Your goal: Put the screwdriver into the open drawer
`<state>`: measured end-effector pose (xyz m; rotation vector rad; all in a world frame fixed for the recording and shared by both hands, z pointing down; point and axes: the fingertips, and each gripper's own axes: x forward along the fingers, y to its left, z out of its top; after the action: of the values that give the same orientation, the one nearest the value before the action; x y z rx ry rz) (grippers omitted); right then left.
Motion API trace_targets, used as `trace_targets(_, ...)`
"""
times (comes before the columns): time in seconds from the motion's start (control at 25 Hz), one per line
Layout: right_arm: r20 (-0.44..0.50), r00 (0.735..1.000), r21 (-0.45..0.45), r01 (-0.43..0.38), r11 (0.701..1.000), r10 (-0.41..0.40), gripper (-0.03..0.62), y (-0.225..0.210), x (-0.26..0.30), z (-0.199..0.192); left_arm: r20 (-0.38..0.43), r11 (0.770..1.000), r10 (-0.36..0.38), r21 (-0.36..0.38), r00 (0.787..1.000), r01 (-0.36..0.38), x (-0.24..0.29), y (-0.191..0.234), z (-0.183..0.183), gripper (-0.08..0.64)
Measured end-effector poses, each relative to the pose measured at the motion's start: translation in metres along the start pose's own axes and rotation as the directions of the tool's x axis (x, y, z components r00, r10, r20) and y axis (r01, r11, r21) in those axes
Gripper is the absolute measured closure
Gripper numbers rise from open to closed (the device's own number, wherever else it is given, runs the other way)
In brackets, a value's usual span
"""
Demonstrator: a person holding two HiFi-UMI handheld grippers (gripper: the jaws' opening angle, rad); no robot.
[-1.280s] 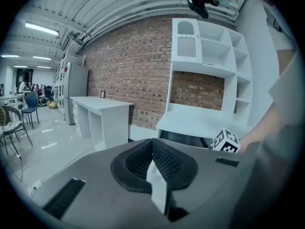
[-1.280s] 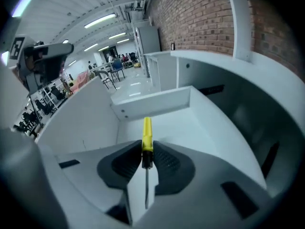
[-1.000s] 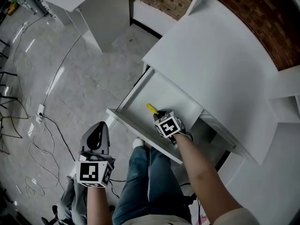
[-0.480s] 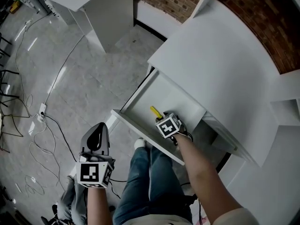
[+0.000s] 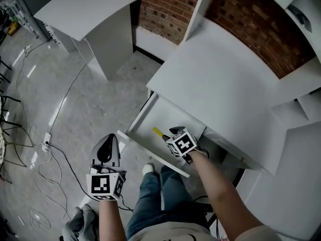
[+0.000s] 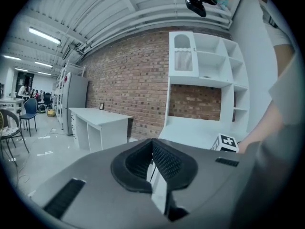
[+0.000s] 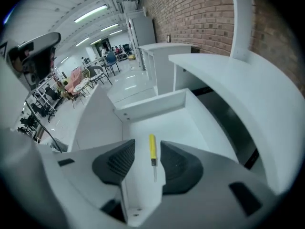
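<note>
Now your right gripper (image 7: 147, 152) hangs over the open drawer (image 7: 183, 120), its fingers (image 7: 114, 161) released, having just been opening. The yellow-handled screwdriver (image 7: 152, 148) lies flat on the drawer floor below their gap, untouched. Your left gripper (image 6: 152, 149) has its fingers clenched on nothing.

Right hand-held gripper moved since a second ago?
Yes. The right hand-held gripper has lifted off the yellow-handled screwdriver, which lies on the floor of the white open drawer; its jaws have just been opening, and nothing is gripped.
</note>
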<state>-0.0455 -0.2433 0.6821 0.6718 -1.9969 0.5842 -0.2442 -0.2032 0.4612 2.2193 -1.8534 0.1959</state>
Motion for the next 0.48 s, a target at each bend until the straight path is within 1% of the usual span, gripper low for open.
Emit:
trace_targets(0.04,0.015,1.000,-0.002,0.000,1.000,0.000,0.422,0.003,-0.014,0.005,0.017,1.000,-0.007,0.006,1.000,0.007,-0.001,-0.003,0.009,0.548)
trace_targets(0.12,0.058,0.998,-0.020,0.014,1.000,-0.013,0.470,0.004,-0.043,0.021,0.058,0.999,-0.030,0.019,0.998,0.029,0.001,-0.010,0.029,0.548)
trace_targets(0.2,0.112,0.994,-0.049,0.027,0.998,-0.021,0.576,0.007,-0.070,0.035,0.090,0.998,-0.051,0.028,0.995,0.049,-0.002,-0.014,0.043,0.548)
trace_targets(0.24,0.145,0.989,-0.052,0.028,0.998,-0.020,0.580,0.011,-0.083,0.041,0.101,0.998,-0.060,0.034,0.993,0.057,-0.006,-0.015,0.047,0.548)
trace_targets(0.32,0.223,0.975,-0.032,0.031,0.999,-0.023,0.580,0.018,-0.107,0.053,0.118,0.997,-0.074,0.042,0.990,0.069,-0.013,-0.015,0.052,0.548)
trace_targets(0.4,0.306,0.951,-0.008,0.054,0.999,-0.049,0.580,0.021,-0.135,0.064,0.141,0.995,-0.088,0.048,0.986,0.082,-0.016,-0.017,0.060,0.548)
trace_targets(0.48,0.381,0.921,0.009,0.087,0.996,-0.084,0.581,0.024,-0.163,0.073,0.154,0.993,-0.107,0.057,0.982,0.100,-0.018,-0.021,0.067,0.548)
